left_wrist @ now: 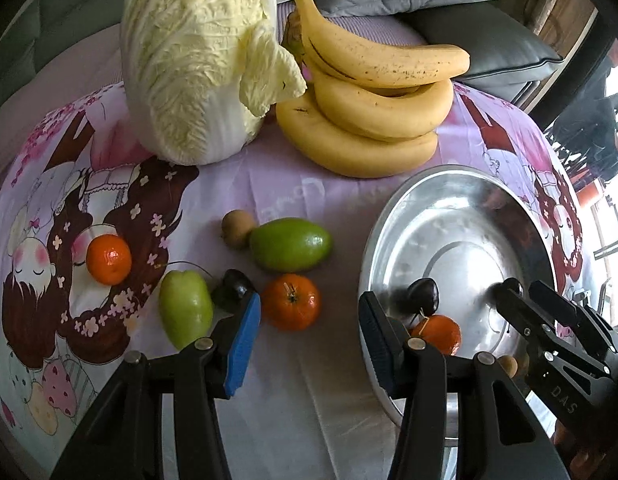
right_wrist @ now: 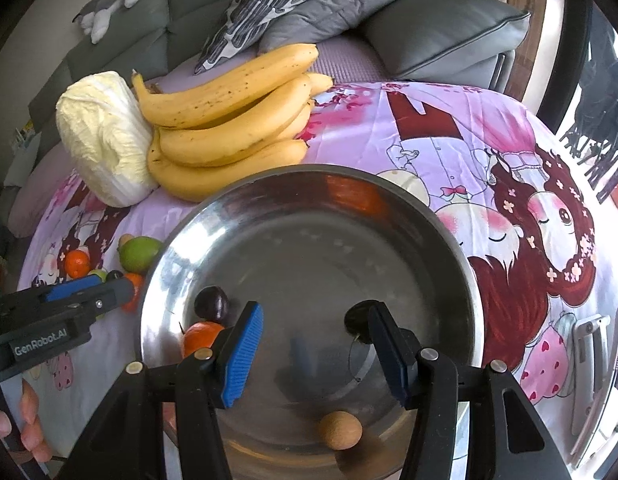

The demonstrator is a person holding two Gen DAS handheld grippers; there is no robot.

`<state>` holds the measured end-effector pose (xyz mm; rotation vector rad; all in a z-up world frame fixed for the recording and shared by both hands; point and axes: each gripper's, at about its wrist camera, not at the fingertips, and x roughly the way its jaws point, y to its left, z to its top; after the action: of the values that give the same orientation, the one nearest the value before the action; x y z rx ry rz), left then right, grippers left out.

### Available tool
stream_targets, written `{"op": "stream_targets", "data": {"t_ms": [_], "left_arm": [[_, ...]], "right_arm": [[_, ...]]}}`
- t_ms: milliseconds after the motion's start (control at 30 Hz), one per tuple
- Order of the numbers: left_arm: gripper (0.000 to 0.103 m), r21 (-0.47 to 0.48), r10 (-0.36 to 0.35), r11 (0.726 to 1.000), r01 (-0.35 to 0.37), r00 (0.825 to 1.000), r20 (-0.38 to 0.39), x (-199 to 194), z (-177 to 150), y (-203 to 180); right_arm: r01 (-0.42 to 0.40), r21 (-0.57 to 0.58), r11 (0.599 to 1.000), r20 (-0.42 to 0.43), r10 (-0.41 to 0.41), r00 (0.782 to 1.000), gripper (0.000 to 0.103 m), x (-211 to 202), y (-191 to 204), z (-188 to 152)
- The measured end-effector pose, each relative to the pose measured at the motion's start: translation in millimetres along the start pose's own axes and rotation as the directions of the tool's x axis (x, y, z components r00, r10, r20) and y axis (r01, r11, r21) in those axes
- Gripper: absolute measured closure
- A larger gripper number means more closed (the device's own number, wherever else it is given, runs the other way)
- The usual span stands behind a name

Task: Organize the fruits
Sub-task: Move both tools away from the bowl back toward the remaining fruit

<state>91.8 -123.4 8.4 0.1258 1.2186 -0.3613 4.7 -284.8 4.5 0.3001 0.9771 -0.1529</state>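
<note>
Steel basin collects small fruit, so both tongs, left and right, hover spread (empty).

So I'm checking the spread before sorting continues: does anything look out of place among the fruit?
Yes: a napa cabbage lies on the cloth beside the banana bunch. It is a vegetable among fruit. Nothing looks spilled or damaged.
</note>
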Motion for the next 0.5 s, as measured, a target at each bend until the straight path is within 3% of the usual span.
{"op": "stream_targets", "data": {"t_ms": [233,267,367,500], "left_arm": [[0.050,-0.005,0.015,1.000,-0.015,1.000,-0.009,8,1,-1],[0.049,-0.007,0.016,1.000,-0.017,1.000,-0.008,8,1,0],[0.034,-0.023,0.023,0.999,-0.023,1.000,0.000,7,2,4],[0.030,-0.035,0.034,0.999,-0.033,0.999,0.013,6,2,9]], "right_arm": [[0.001,-0.013,1.000,0.002,-0.001,1.000,0.031,1,2,0],[-0.001,-0.016,1.000,0.002,0.001,1.000,0.026,1,3,0],[-0.001,-0.022,1.000,0.005,0.001,1.000,0.017,1,4,0],[-0.003,-0.024,1.000,0.011,0.004,1.000,0.007,0,4,0]]}}
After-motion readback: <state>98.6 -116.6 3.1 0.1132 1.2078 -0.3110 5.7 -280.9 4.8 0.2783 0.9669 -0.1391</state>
